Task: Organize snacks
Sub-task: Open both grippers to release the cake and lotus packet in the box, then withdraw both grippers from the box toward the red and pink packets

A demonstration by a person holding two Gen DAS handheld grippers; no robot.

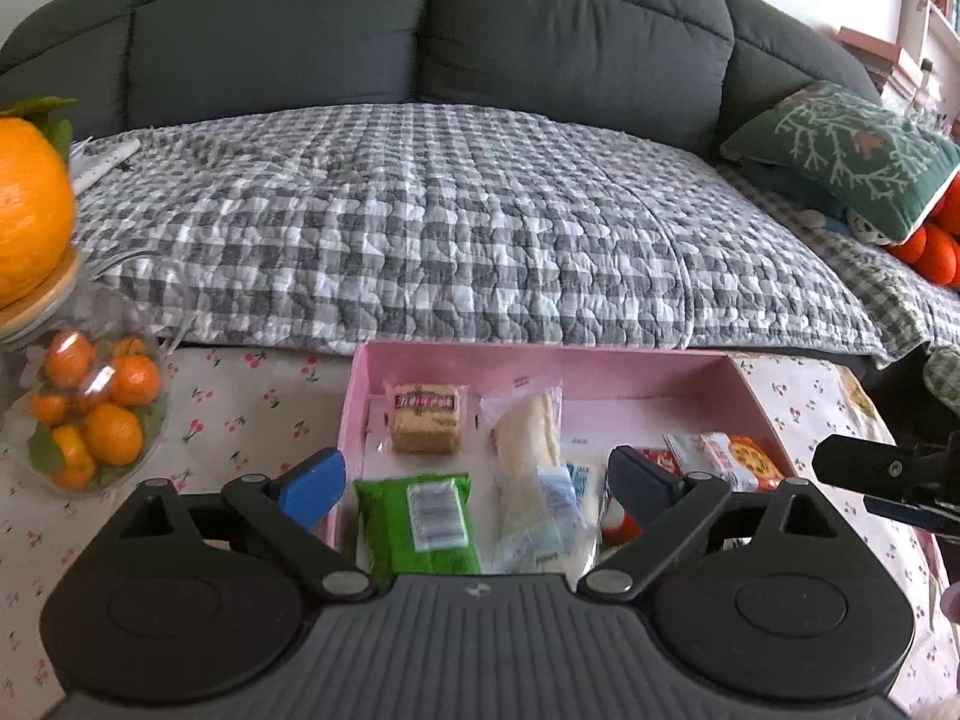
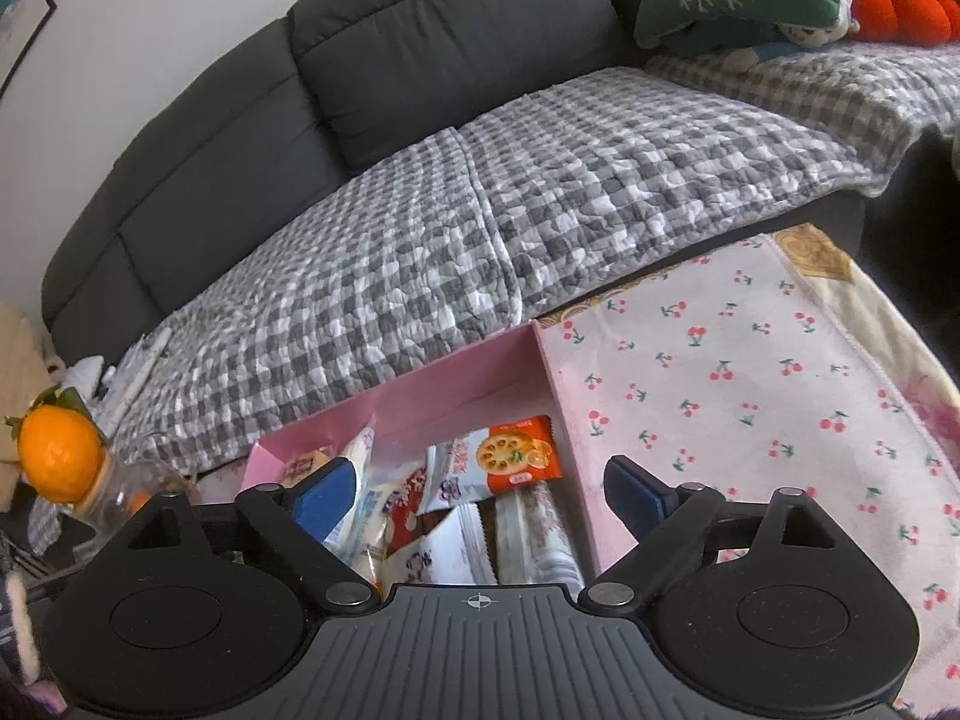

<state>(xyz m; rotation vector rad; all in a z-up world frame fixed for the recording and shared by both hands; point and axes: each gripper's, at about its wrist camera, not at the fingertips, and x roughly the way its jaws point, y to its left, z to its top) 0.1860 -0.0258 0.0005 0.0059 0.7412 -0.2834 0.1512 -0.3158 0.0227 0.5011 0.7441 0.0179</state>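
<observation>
Snacks lie packed in the pink box [image 1: 360,396] on the cherry-print desk [image 1: 240,414], just ahead of both grippers. Going left to right in the left wrist view: a square biscuit pack [image 1: 423,418] sits at the far left of the box, a green packet [image 1: 420,525] lies nearer, its long axis running away from the camera, then a long pale wrapped bar [image 1: 531,462] beside it, and an orange cookie packet [image 1: 729,462] at the right.

The left gripper [image 1: 477,474] hangs directly over the green packet and the bar, so it seems the nearer one to them; its jaws are spread wide, holding nothing. The right gripper [image 2: 480,495] hovers above the orange cookie packet [image 2: 510,456] and the box's right wall, jaws likewise released and empty.
</observation>
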